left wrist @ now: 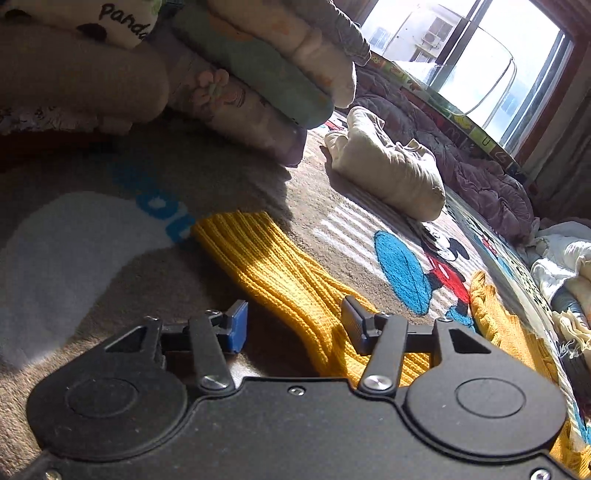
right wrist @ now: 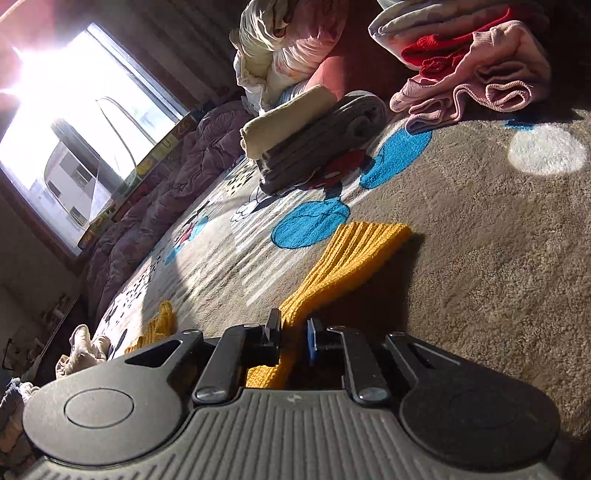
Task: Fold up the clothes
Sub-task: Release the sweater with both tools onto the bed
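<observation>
Cartoon rug [right wrist: 480,240], sunlit window [right wrist: 74,122].

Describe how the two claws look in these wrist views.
Left claw: smooth black body, two round black caps, silver screws, one blue pad and one black ribbed pad. Right claw: grey ribbed body, black round caps, black linkages, one blue pad, one black. No cables or sleeves visible.

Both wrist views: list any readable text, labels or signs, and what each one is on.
"panda": black handwriting-style print on a white cushion, last letter cut off by a fold.
Big blue letters on the rug: blurred, unreadable.
Single letters on the coloured border strip under the window: "U" is legible, also visible from the right wrist; the others are too small.
Grippers: no markings.
</observation>
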`<state>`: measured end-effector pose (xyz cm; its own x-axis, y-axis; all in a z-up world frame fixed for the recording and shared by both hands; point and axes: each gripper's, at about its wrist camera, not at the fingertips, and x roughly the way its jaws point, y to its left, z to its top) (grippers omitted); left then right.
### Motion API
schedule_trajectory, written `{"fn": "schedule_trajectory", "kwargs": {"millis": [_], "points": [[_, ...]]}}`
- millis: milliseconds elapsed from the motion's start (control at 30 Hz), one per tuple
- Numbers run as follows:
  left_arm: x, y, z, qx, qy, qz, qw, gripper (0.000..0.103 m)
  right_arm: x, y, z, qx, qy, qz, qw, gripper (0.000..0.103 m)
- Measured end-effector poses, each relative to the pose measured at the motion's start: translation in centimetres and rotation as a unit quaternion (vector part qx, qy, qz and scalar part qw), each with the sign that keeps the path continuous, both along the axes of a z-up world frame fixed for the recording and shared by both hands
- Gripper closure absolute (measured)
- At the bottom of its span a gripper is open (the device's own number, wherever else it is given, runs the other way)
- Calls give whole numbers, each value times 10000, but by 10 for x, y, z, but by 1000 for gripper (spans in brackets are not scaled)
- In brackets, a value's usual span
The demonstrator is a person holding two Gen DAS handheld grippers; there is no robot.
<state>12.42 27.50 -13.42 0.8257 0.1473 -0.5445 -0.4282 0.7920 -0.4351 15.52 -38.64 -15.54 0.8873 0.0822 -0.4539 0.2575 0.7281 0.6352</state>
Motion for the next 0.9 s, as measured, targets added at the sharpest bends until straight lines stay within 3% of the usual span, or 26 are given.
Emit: {"fn": "schedule_trajectory", "kwargs": {"millis": [100,167,233,300,400,500,633,700,733,767,900], "points": [[-2,-5,4,94,102,58,9999,48,-6,-3,-4,-227,83,-345,9991,57],[-6,-13,11,337,237,153,9990,47,-13,2,2,-623,-20,-508,9968,57],[-12,-28,20,910,398,319,9945,45,-20,6,7,-1028,-128,-668,9924,57],[-17,-47,30,1499,447,309,9872,42,-23,20,15,-1452,-309,-455,9879,57],[-25,-86,45,2335,312,-50,9718,42,-28,56,29,-2106,-680,375,9745,57],[-34,-133,53,2595,-70,-1072,9598,43,-39,105,41,-2680,-1115,1351,9474,57],[-40,-187,40,2698,-163,-2324,9343,43,-63,175,47,-3347,-1618,2618,8907,61],[-27,-207,15,2774,783,-2998,9094,41,-76,198,49,-3576,-1740,3244,8583,57],[-25,-212,2,2880,1149,-3234,8940,41,-77,204,46,-3670,-1509,3474,8496,51],[-38,-218,-2,3268,840,-3301,8816,41,-77,210,43,-3759,-1256,3693,8405,49],[-41,-209,6,3057,944,-3558,8781,40,-92,209,34,-3945,-553,4085,8212,49]]}}
